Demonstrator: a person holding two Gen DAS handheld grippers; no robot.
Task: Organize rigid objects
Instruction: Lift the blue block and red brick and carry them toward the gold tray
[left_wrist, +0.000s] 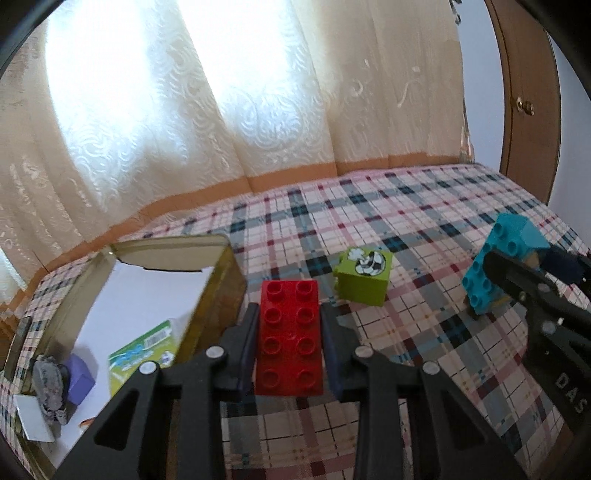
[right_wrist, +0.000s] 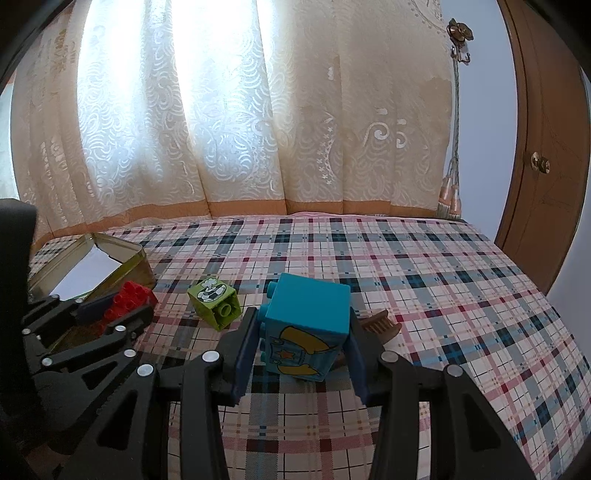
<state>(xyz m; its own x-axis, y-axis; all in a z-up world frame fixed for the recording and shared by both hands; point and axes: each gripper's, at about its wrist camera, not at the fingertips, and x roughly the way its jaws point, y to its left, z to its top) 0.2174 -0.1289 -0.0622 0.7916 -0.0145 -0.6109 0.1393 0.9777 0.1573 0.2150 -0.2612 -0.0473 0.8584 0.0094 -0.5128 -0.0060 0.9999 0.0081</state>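
Since both are stiff, light, smooth plastic, the red brick (left_wrist: 290, 338) and the blue block (right_wrist: 308, 330) want pads flat on opposite side walls; the left gripper (left_wrist: 290, 345) and right gripper (right_wrist: 301, 350) grip them so, above the checked cloth (right_wrist: 424, 295). A green block (left_wrist: 364, 277) lies between. The tin (left_wrist: 221, 280), far left, is cut off; its contents blur, and a brown thing (right_wrist: 380, 325) hides behind the blue block.

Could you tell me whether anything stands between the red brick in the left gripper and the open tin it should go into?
Nothing visible does. The red brick, clamped in the left gripper, sits right beside the open tin; only the tin's near wall must be cleared.
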